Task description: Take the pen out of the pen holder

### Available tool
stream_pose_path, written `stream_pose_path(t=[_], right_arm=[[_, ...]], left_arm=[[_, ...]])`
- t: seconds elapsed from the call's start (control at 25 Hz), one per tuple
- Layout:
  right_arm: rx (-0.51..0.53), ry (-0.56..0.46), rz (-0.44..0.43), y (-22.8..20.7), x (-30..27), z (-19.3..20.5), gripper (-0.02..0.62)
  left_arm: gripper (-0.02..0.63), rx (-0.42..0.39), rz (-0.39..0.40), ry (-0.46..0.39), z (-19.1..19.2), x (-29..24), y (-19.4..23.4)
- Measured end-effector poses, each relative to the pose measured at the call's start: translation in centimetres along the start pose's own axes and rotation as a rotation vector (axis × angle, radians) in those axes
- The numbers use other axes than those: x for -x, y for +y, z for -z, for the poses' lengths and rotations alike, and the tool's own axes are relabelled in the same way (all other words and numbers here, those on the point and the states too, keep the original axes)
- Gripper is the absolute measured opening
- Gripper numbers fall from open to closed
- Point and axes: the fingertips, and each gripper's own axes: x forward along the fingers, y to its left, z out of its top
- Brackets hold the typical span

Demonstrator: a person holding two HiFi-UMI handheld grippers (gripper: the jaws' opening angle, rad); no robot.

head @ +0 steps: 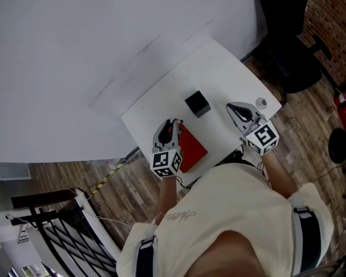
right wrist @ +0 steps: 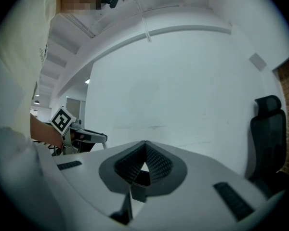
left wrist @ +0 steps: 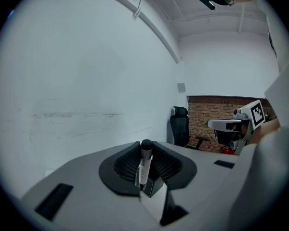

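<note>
Pen [left wrist: 143, 163] pinched between the ribbed pads of your left gripper [head: 172, 124], cap uppermost, long axis nearly upright with a slight lean. Its lower end hangs in front of the near face of the black pen holder [left wrist: 154, 186] rather than inside it, so the pen reads as already free of the holder.

In the head view the holder stands on the white table [head: 219, 68], ahead of your left jaws and a little to their right, near the tips but apart from them. The pen itself is too small to pick out in that view.

Your right gripper [head: 234, 107] is on the other side of the holder, its jaws pressed together at the tips with nothing between them.

Governing relation: the pen's axis is vertical and the holder lies straight ahead of it. In my judgement your next travel should go back or sideways from the holder. Going forward could knock the pen's lower end against the holder's rim. Your left hand alone carries the pen, and nothing yet calls for the right.
</note>
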Motion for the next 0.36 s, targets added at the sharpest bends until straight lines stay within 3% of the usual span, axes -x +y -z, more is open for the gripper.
stream_pose_path(t=[0.36], right_arm=[[-0.007,0.006,0.009,-0.26,-0.04,0.38,0.008]], left_arm=[[0.089,0.003,0.016,0.002,0.16,-0.86,-0.37]])
